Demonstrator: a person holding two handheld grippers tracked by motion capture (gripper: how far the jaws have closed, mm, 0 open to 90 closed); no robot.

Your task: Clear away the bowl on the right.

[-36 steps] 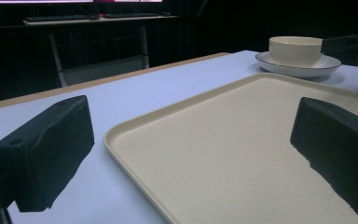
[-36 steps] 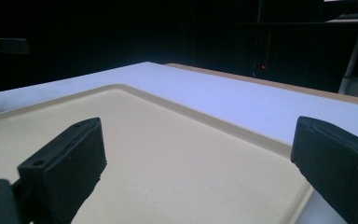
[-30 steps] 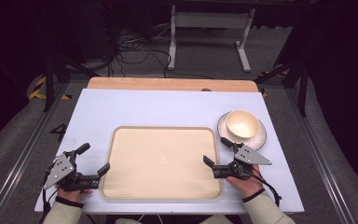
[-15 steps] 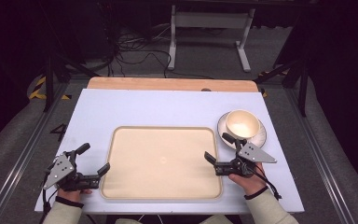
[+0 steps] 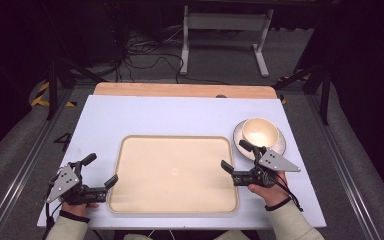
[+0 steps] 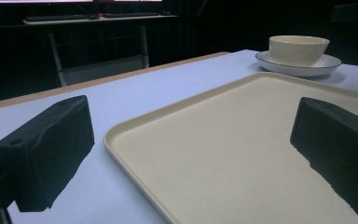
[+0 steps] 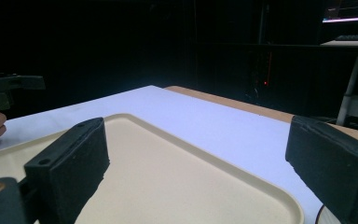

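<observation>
Overhead, the high view showed a cream tray lying flat in the middle of the white table, its near edge close to the table's front edge. The left gripper sat just off the tray's left rim, jaws spread apart and holding nothing, with the left hand behind it. The right gripper rested at the tray's right rim, jaws likewise apart and empty, with the right hand behind it. A cream bowl stood on a saucer just beyond that gripper, near the table's right edge; the far half of the table lay bare up to a wooden strip along its back. Next, in the left gripper view, both black jaws stood wide, one over bare table and the other over the tray, whose rounded corner lay between them, with the bowl and saucer far across. Lastly, the right gripper view had the jaws straddling the tray's raised rim, open tabletop running beyond to the wooden edge.
</observation>
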